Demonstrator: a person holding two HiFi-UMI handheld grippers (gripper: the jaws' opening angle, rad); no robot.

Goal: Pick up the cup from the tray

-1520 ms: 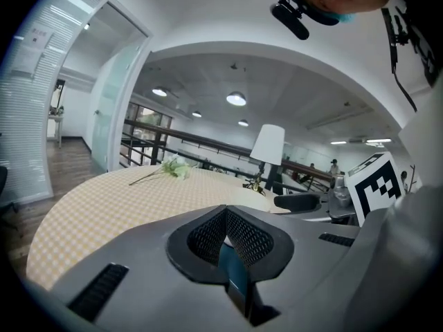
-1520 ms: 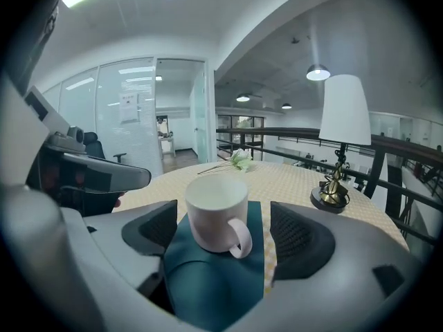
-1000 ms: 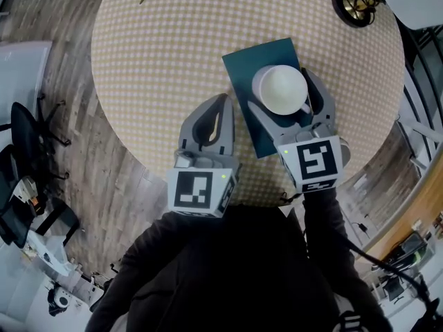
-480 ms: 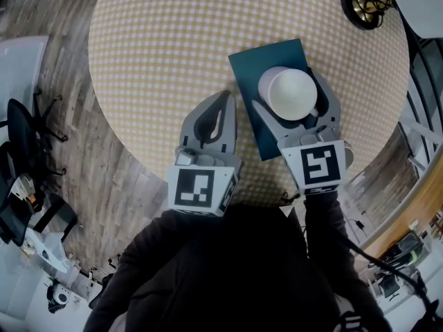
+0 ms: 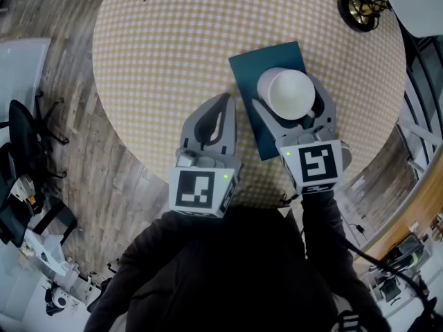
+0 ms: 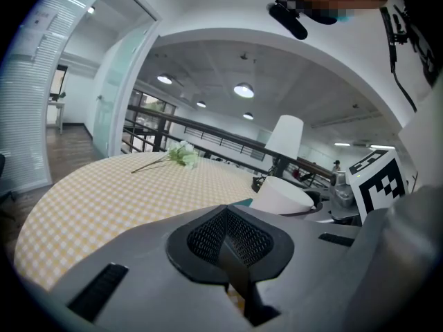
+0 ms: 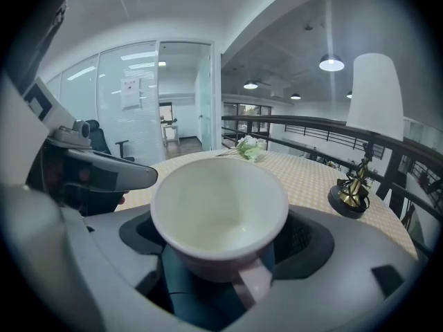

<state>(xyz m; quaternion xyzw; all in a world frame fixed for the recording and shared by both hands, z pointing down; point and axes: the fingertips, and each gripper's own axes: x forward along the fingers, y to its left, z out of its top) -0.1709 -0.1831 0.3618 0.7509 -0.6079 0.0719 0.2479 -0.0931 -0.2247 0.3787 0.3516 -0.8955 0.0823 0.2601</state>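
The right gripper (image 5: 291,101) has its 2 jaws closed against the sides of the white cup (image 7: 219,209), which sits directly over the teal tray (image 5: 255,66) on the checked worktop (image 5: 166,47) with its handle toward the person. The grasp looks made, so only the lift seems left, though whether the cup's base is clear of the tray cannot be told. The left gripper (image 5: 222,104) hangs just beside the tray, jaws together on nothing.
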